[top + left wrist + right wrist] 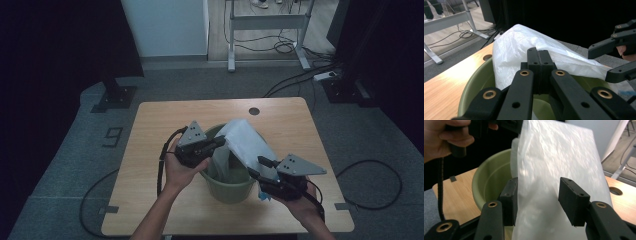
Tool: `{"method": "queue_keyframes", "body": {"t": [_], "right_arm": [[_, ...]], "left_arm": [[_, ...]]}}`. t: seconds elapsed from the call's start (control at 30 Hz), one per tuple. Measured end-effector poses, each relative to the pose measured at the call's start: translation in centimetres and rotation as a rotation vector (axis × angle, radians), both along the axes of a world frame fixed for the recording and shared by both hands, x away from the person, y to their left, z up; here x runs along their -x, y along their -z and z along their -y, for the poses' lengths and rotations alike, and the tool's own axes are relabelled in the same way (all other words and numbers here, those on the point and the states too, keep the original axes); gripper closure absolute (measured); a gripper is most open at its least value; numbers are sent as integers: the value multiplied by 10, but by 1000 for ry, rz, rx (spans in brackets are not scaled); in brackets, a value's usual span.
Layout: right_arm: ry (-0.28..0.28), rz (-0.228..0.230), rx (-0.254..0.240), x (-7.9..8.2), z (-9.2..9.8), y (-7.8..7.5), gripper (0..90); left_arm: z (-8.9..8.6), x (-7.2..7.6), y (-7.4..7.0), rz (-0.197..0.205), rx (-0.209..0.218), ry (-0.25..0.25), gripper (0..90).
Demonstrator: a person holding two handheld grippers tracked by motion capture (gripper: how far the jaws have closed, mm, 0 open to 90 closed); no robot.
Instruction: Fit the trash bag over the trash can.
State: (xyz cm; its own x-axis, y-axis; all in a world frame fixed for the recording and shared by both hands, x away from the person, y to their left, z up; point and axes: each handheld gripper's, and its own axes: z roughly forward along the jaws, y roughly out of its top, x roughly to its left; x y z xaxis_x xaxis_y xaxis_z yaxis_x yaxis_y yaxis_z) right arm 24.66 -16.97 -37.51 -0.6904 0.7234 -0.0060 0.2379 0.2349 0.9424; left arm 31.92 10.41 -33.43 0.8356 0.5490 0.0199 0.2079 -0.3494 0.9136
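Observation:
A green bucket (231, 192) stands mid-table on the wooden table (150, 150). A white plastic bag (247, 142) rises out of it and drapes over its right rim. My left gripper (222, 141) is at the bucket's left rim, shut on the bag's upper edge; in the left gripper view its jaws (539, 56) meet in front of the bag (516, 42), over the bucket (479, 82). My right gripper (256, 166) is at the right rim, open, with the bag (554, 152) hanging between its pads (539, 185). The same gripper appears at the right of the left gripper view (597, 63).
A round cable hole (254, 111) sits near the table's far edge. Beyond the table stand a white desk frame (267, 22), floor cables and a power strip (325, 76). A black stand base (115, 97) is at the far left.

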Motion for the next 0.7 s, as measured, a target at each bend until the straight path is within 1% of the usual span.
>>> {"method": "queue_keyframes", "body": {"t": [0.1, 0.2, 0.27, 0.33, 0.43, 0.47, 0.57, 0.7], "right_arm": [[23, 4, 5, 3, 4, 4, 521], [44, 11, 4, 5, 9, 7, 574], [53, 13, 0, 5, 13, 8, 656], [61, 12, -3, 4, 17, 8, 767], [75, 7, -14, 0, 23, 7, 869], [77, 7, -17, -1, 24, 6, 886], [83, 20, -29, -6, 27, 1, 892], [82, 48, -42, -12, 27, -12, 892]], "left_arm": [[-2, 0, -1, 1, 4, -4, 900], [-5, 1, -1, 0, 9, -6, 900], [-9, 1, -2, -1, 14, -11, 900], [-12, 1, -1, -6, 20, -8, 900], [-17, 2, -1, -8, 20, -6, 900], [-18, 3, 0, -8, 20, -5, 900], [-22, 5, 2, -9, 12, 3, 900], [-27, 10, 5, -8, 6, 21, 900]]}}
